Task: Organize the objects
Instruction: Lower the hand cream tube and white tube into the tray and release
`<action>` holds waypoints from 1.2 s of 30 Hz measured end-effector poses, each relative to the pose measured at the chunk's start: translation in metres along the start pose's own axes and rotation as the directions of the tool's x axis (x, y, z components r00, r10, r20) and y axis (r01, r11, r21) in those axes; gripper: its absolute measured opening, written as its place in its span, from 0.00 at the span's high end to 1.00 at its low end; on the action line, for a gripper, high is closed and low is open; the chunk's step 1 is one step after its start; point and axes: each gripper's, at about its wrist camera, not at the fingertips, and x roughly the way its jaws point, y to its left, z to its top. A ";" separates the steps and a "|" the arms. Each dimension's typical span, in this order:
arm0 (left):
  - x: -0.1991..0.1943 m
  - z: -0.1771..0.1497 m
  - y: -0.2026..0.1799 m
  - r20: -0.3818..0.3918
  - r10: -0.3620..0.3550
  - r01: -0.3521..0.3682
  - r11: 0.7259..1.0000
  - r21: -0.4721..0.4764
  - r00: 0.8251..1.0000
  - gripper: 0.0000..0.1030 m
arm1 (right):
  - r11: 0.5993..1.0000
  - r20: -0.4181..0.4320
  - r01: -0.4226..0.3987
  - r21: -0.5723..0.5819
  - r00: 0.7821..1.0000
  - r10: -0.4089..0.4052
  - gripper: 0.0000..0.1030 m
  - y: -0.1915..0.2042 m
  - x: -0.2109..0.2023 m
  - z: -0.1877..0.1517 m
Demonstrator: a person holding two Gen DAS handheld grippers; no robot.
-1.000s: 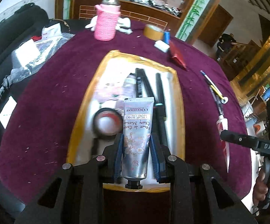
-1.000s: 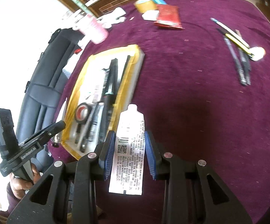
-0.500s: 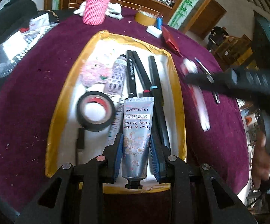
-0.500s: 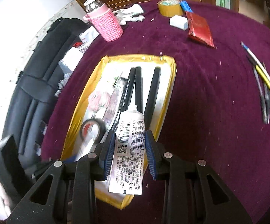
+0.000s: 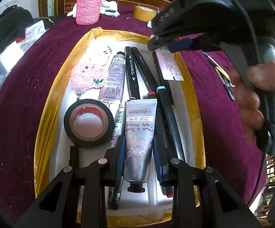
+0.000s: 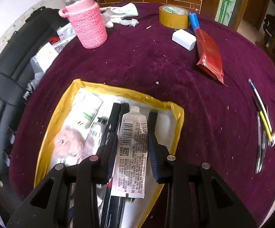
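My left gripper (image 5: 138, 152) is shut on a silver L'Occitane hand cream tube (image 5: 139, 133) and holds it low over the gold-rimmed white tray (image 5: 48, 102). My right gripper (image 6: 131, 152) is shut on a white barcode tube (image 6: 131, 152) and holds it over the tray's far right part (image 6: 178, 114). It also shows in the left wrist view (image 5: 168, 64), above the black pens (image 5: 149, 77). In the tray lie a black tape roll (image 5: 89, 122), a pink knitted toy (image 5: 88, 76) and a lilac tube (image 5: 113, 79).
On the maroon cloth (image 6: 156, 60) stand a pink knitted bottle (image 6: 86, 26), a yellow tape roll (image 6: 173, 17), a white eraser (image 6: 184, 39), a red packet (image 6: 209, 55) and several pens at the right (image 6: 263, 117). A black chair (image 6: 2, 87) stands at the left.
Both grippers have moved forward over the tray with their tubes. The right gripper has swung in from the right cloth to above the tray's far right side.
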 end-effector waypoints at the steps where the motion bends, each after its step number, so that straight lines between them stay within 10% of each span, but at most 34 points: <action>1: 0.002 0.001 0.000 0.002 0.003 -0.003 1.000 0.002 1.000 0.77 | 1.000 -0.006 0.003 0.001 1.000 -0.003 0.71 0.000 0.003 0.002; 36: 0.010 0.012 0.003 0.003 -0.036 0.036 0.999 0.018 0.999 0.76 | 0.996 -0.071 0.084 0.007 0.994 -0.083 0.72 -0.001 0.032 0.015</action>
